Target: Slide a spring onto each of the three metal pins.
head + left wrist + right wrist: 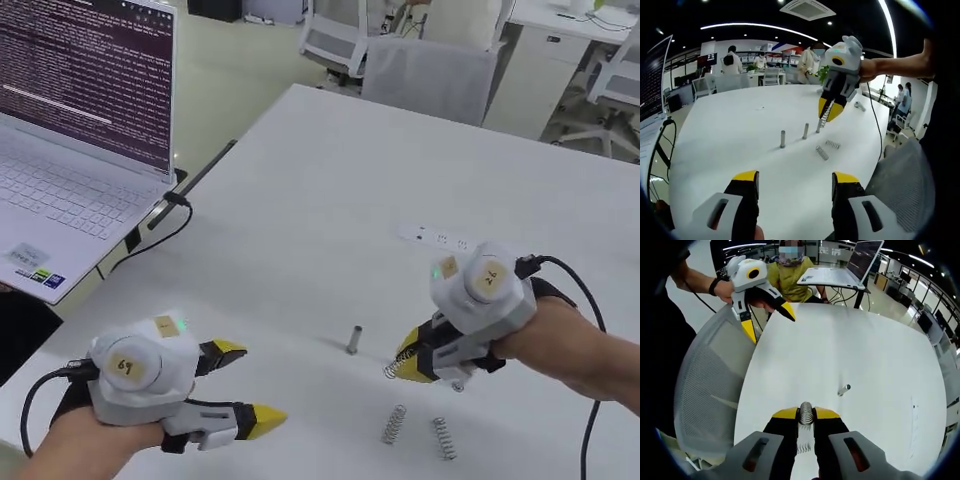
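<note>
One spring [806,413] sits clamped in the right hand-held gripper [806,416]; left hand-held gripper [795,176] gapes wide

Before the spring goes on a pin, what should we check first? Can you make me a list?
1. Coiled metal spring gripped: ok, the right hand-held gripper is shut on it.
2. Three short grey metal pins upright: ok, they stand in a row, all bare.
3. Held spring lined up over a pin: cannot tell.
4. Two spare coiled springs ready: ok, they are lying on the white table.
5. Left hand-held gripper out of the way: ok, it is open and apart from the pins.
</note>
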`<state>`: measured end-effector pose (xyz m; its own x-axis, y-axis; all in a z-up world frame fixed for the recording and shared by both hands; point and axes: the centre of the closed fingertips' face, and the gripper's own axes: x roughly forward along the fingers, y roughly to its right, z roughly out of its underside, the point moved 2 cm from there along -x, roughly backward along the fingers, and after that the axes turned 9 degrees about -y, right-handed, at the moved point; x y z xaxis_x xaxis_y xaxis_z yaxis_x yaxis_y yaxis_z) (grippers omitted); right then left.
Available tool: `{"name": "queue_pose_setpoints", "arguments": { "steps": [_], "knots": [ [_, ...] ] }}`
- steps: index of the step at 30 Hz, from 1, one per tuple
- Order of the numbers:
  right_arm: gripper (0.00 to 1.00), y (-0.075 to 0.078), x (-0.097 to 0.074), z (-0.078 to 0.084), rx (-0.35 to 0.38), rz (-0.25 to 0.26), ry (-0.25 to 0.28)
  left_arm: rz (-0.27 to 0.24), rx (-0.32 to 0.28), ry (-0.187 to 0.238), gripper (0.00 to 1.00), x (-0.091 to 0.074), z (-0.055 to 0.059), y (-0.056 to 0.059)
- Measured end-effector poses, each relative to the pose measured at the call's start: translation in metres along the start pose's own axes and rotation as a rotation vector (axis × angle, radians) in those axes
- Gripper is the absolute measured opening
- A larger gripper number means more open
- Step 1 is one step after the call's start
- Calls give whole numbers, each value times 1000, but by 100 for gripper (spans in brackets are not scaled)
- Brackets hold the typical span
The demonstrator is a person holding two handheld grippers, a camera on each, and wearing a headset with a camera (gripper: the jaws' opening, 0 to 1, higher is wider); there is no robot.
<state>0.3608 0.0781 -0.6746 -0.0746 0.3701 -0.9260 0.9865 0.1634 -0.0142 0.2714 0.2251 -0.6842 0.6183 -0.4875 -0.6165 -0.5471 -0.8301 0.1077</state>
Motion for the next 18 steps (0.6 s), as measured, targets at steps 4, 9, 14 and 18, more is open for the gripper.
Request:
{"name": "queue_pose_setpoints", "arguments": {
  "steps": [4, 9, 14, 18],
  "knots": [
    [8, 8, 2, -4, 1, 5, 0, -15, -16, -1, 57, -5, 4, -5],
    [8, 17, 6, -8, -6, 8, -9, -27, -31, 5, 61, -9, 6, -8],
    [8, 25, 10, -12, -15, 5, -14, -33, -45, 13, 62, -10, 6, -9],
    [8, 30, 13, -14, -23, 2, -23, -37, -55, 18, 61, -11, 6, -8]
  ]
}}
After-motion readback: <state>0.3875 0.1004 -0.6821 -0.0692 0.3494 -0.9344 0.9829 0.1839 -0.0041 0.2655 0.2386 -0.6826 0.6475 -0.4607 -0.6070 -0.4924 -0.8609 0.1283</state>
